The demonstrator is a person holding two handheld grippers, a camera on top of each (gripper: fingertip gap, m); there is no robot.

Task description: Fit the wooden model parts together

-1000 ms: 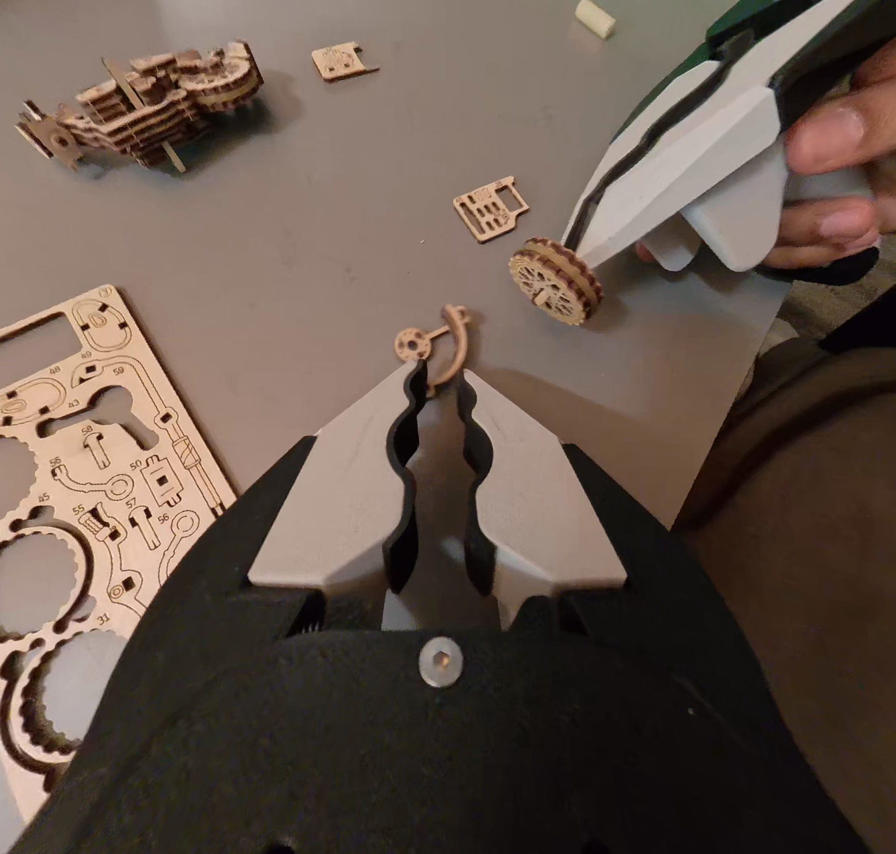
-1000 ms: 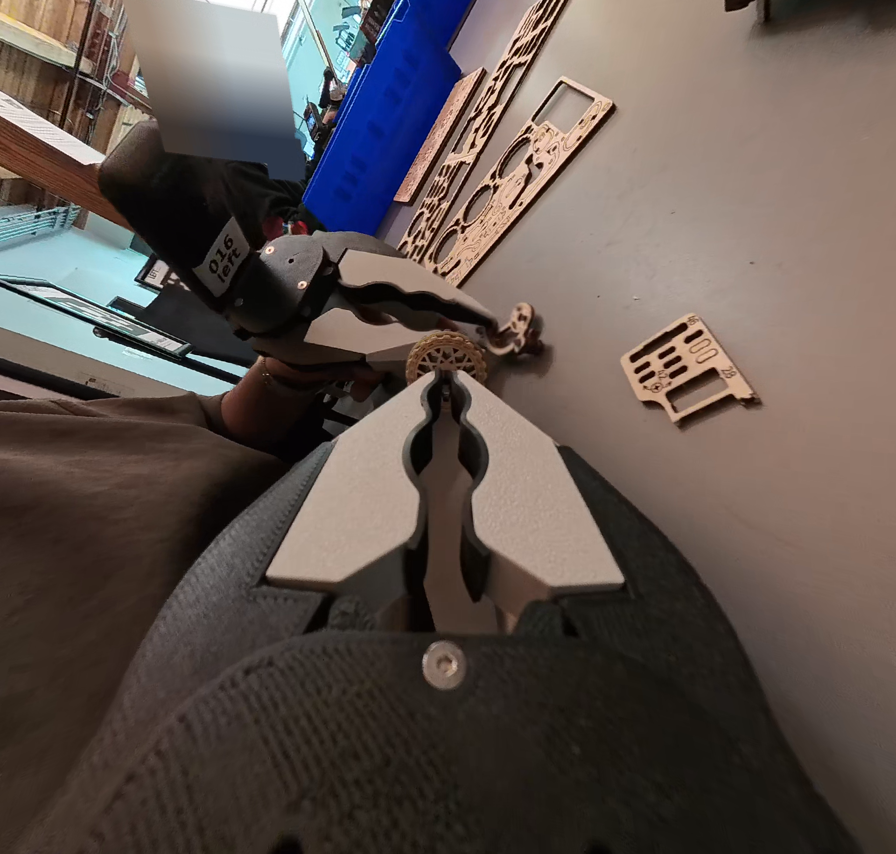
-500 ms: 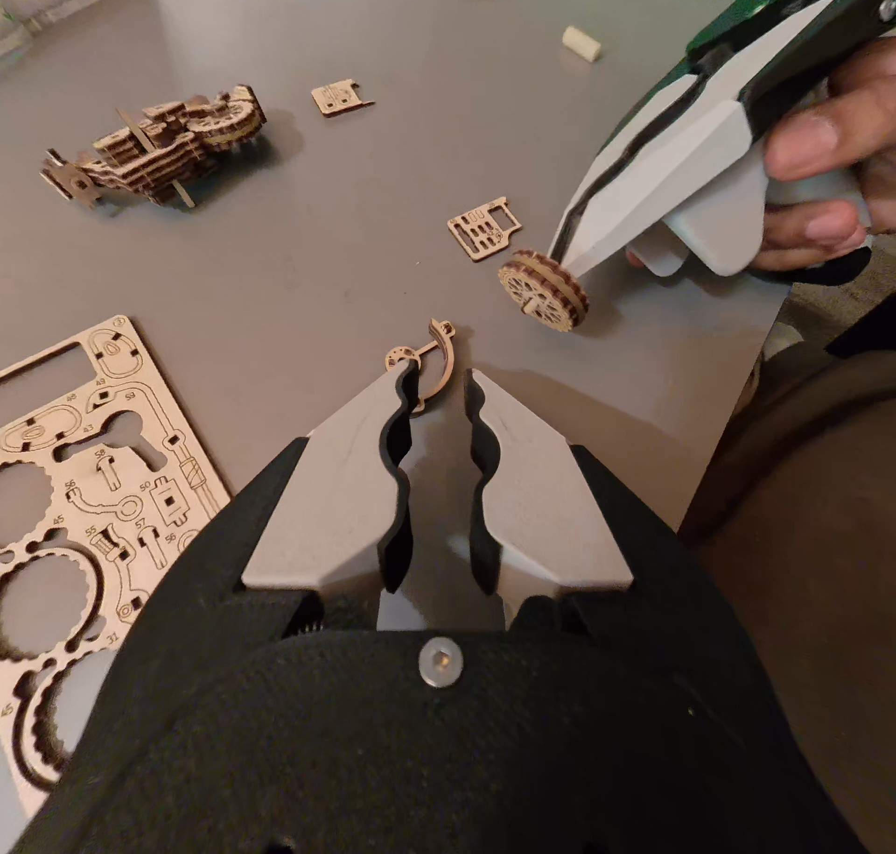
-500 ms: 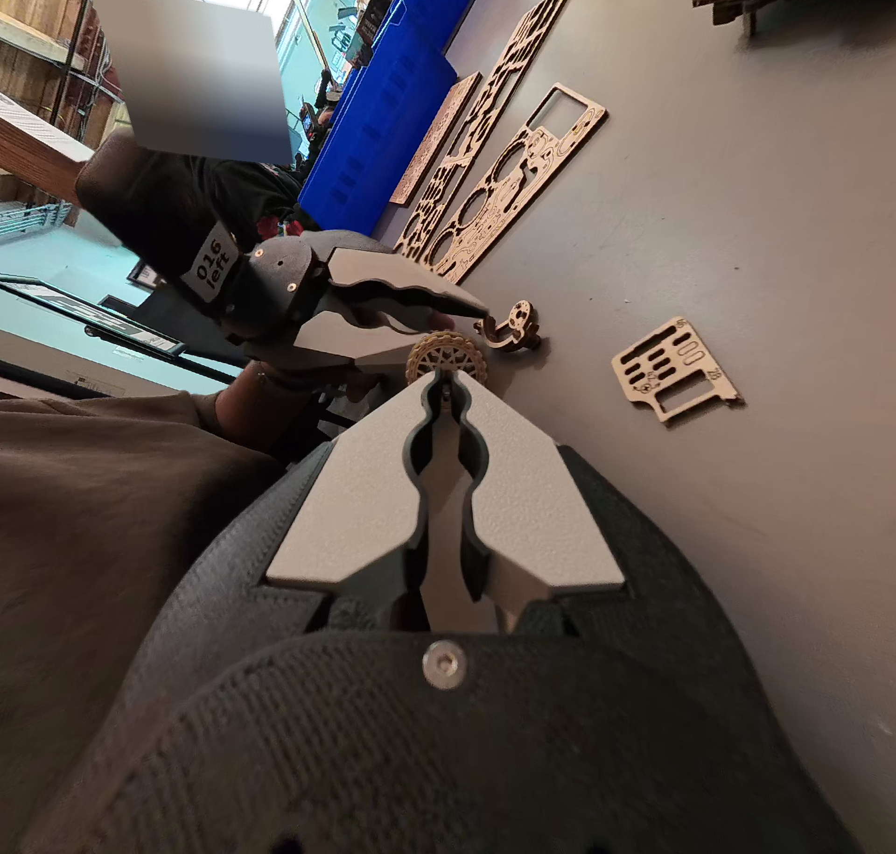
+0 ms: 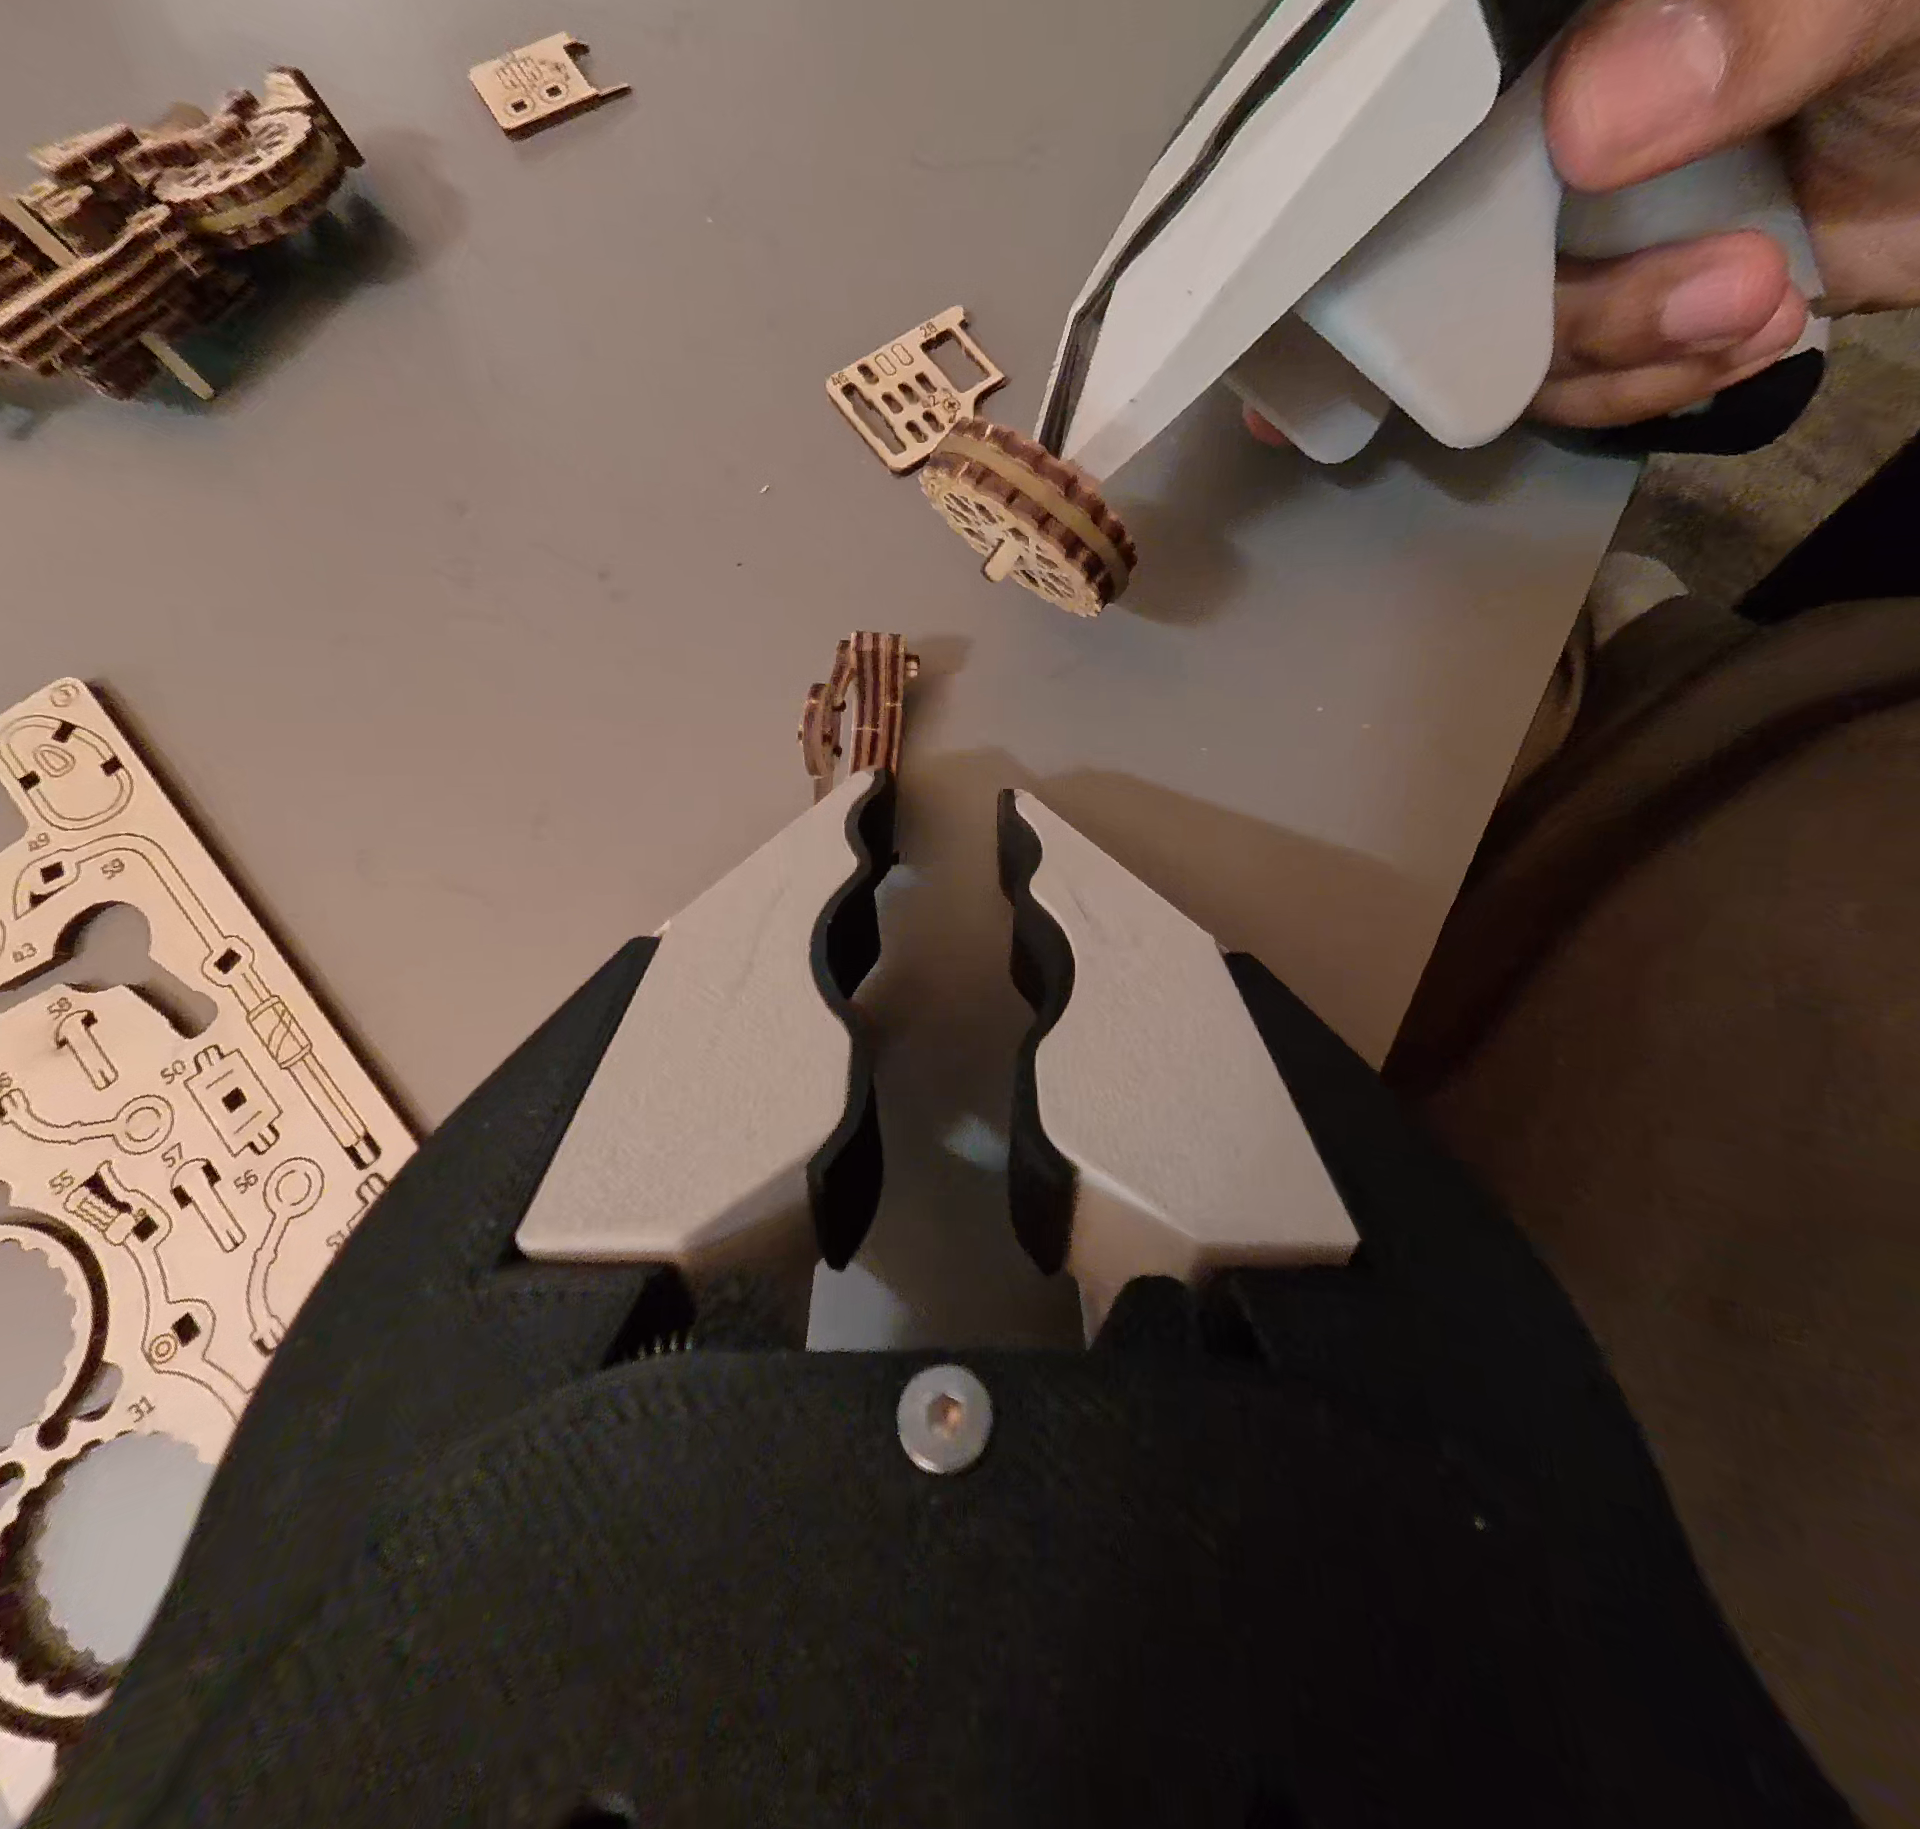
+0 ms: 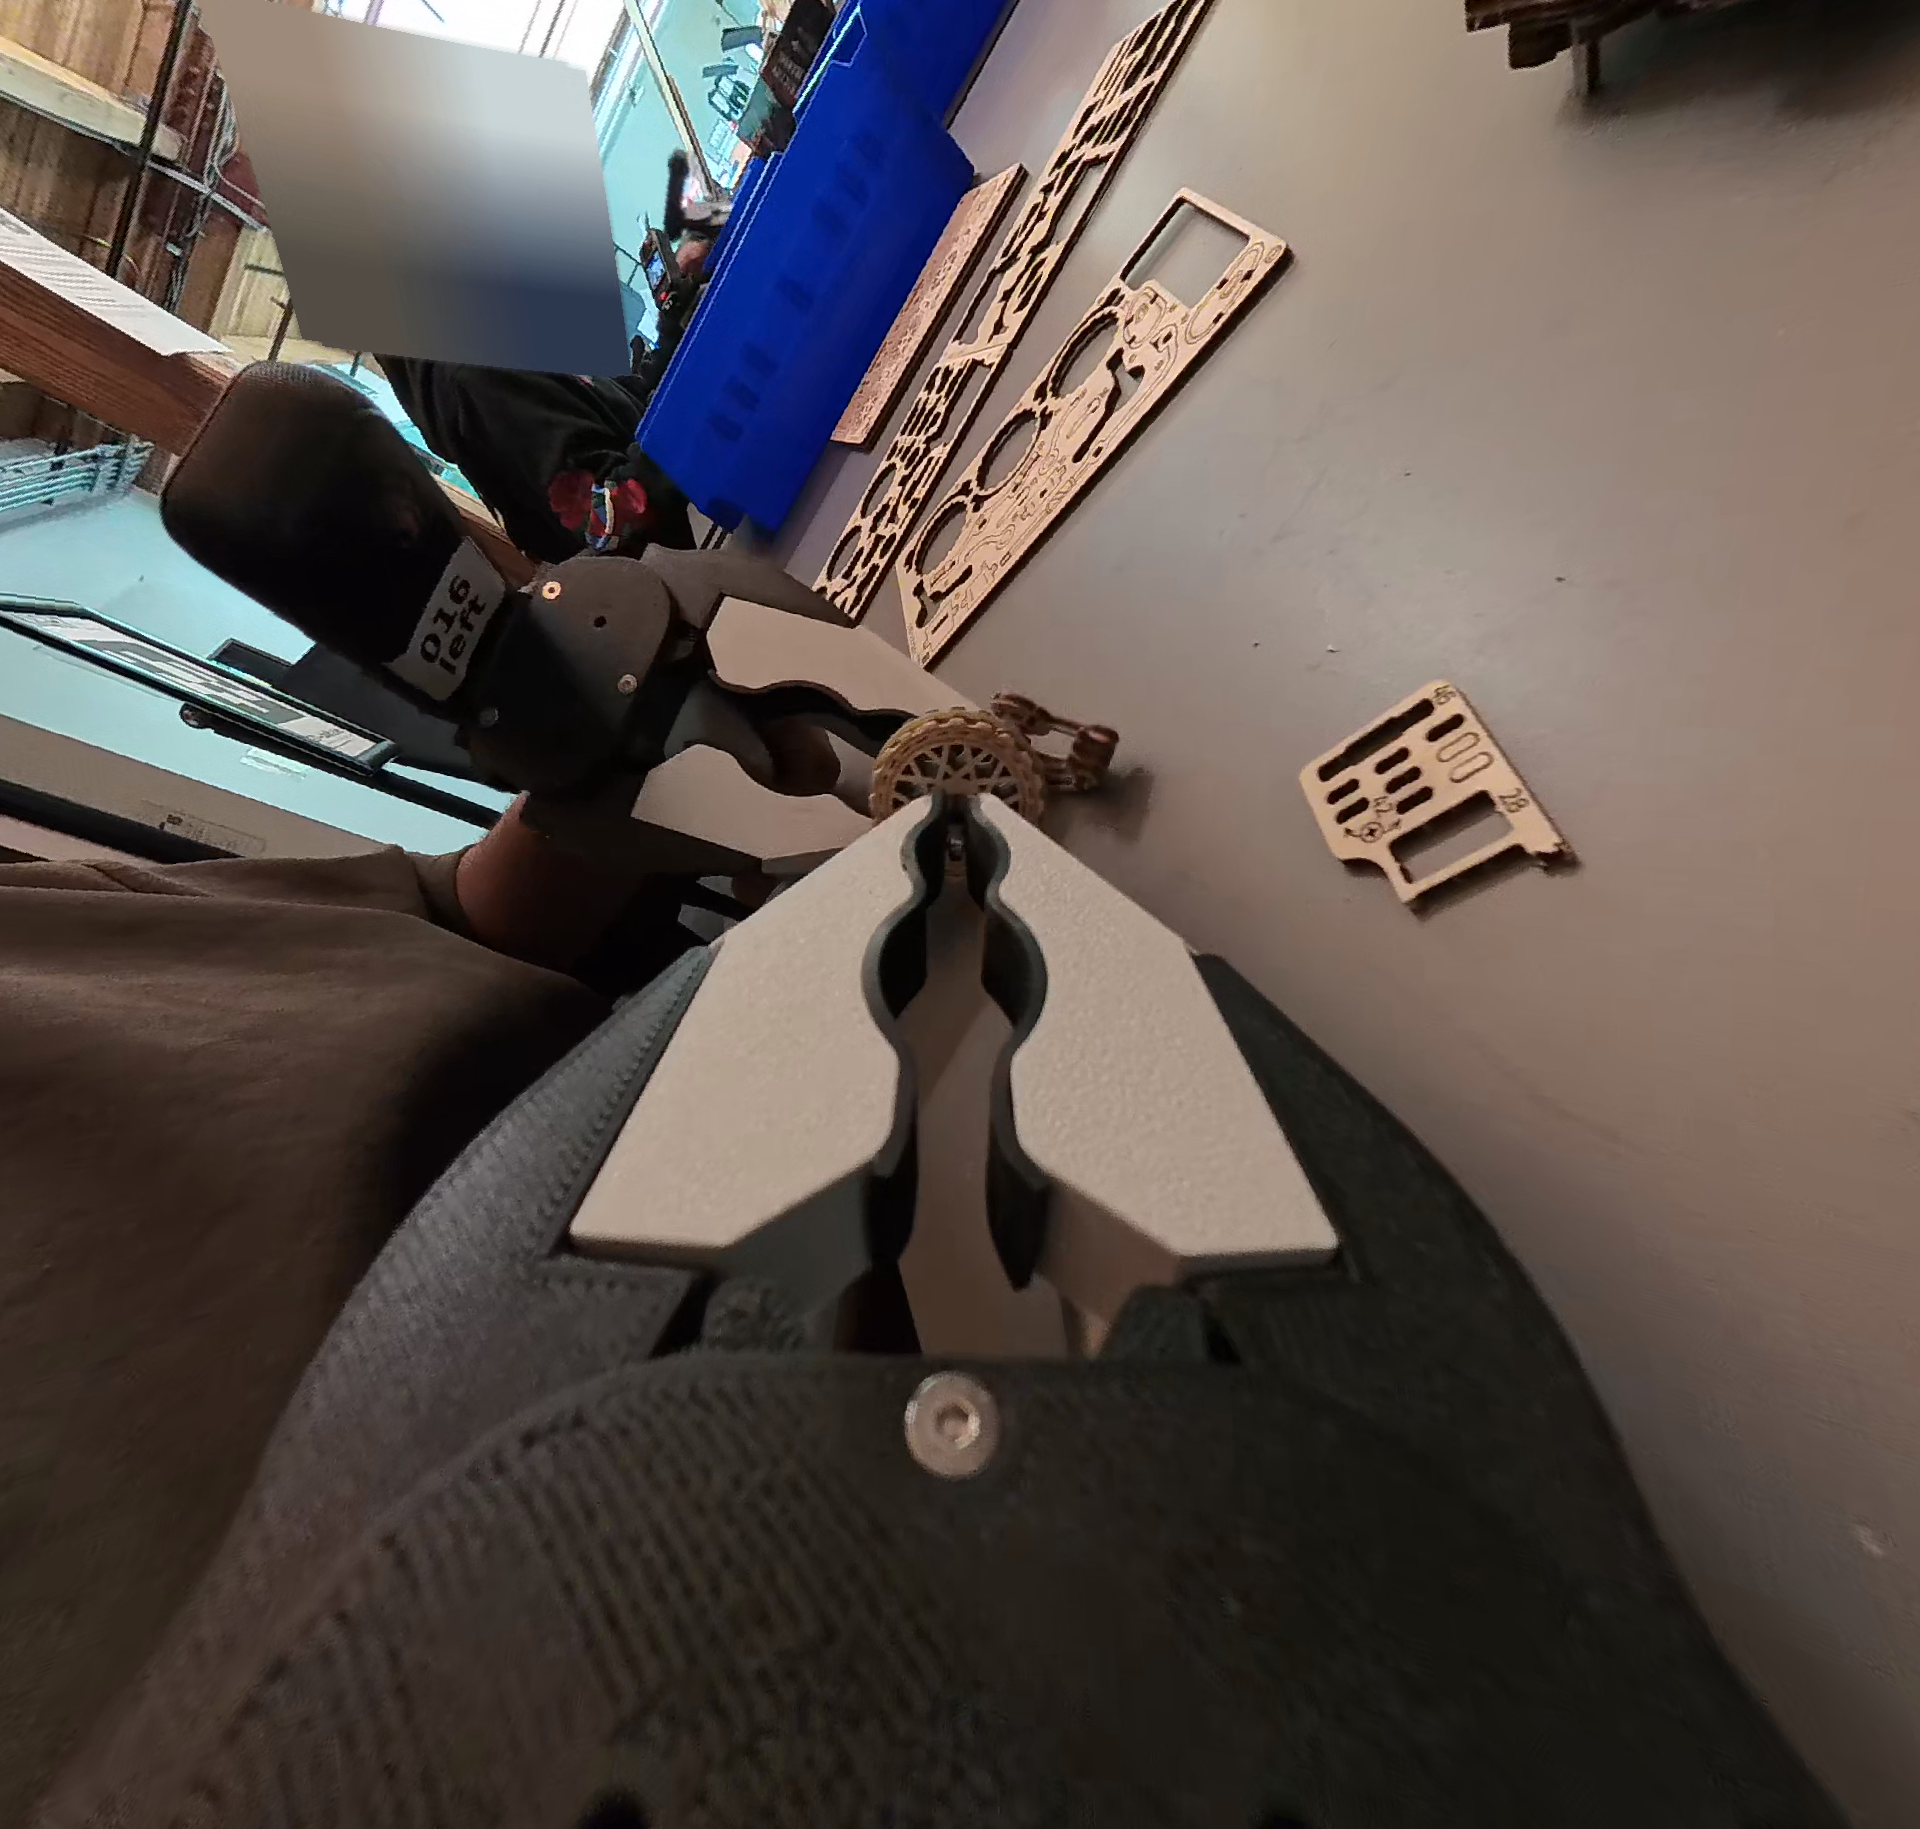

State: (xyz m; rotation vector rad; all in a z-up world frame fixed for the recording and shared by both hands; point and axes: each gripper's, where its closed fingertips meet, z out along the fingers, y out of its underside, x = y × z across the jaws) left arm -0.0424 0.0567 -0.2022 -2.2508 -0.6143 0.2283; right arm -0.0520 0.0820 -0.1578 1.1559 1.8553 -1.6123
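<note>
My left hand-held gripper has spread apart, leaving the hooked wooden piece on edge on the worktop, while my right hand-held gripper stays clamped on the wooden wheel, ready for joining.

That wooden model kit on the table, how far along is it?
Partly built. One assembled block already sits at the far left. The right gripper is shut on a finished wheel. The left gripper is open, with a small curved piece leaning at one fingertip, not yet joined. Loose plates and a sheet of uncut parts remain.
</note>
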